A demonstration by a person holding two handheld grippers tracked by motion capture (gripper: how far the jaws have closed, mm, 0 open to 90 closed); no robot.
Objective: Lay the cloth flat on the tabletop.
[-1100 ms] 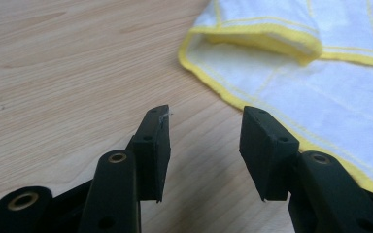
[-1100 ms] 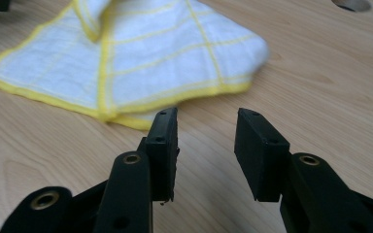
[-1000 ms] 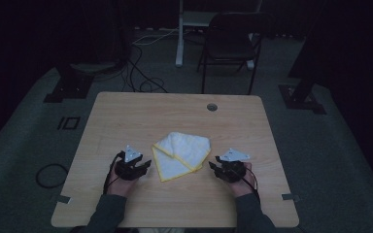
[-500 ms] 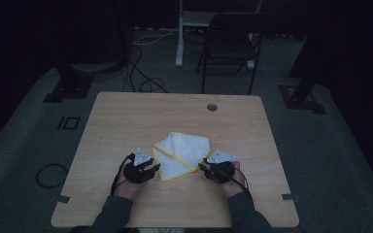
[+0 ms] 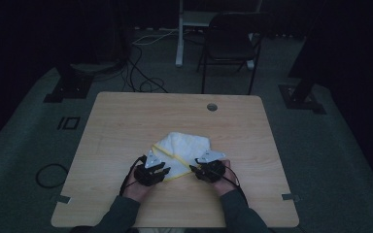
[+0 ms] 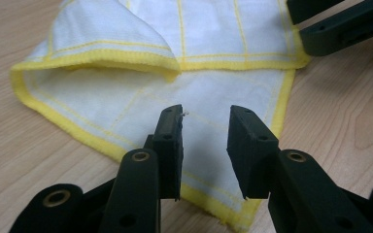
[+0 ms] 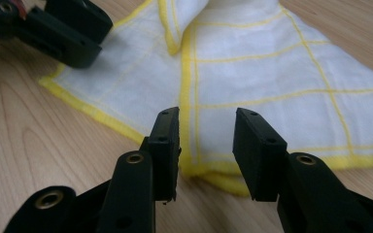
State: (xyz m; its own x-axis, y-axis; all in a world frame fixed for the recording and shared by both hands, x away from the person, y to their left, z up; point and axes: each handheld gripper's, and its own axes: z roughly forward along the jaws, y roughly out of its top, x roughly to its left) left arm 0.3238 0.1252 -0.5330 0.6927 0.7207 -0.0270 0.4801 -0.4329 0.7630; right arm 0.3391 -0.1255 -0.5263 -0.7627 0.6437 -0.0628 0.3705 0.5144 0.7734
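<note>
Since both grippers flank it: cloth (image 5: 182, 148) lies crumpled mid-table (image 5: 126, 116).
Left gripper (image 6: 205, 131): jaws just narrowing, apart over the near yellow hem, nothing pinched.
Right gripper (image 7: 206, 133): jaws just widening, apart over the folded edge.

A cloth (image 5: 182, 150) lay on the table (image 5: 126, 121), toward its near edge. The left gripper (image 5: 156, 171) sat at the cloth's near-left corner, the right gripper (image 5: 198, 171) at its near-right edge. A chair (image 5: 230, 46) stood behind the table, apparently beside cables (image 5: 143, 73).
</note>
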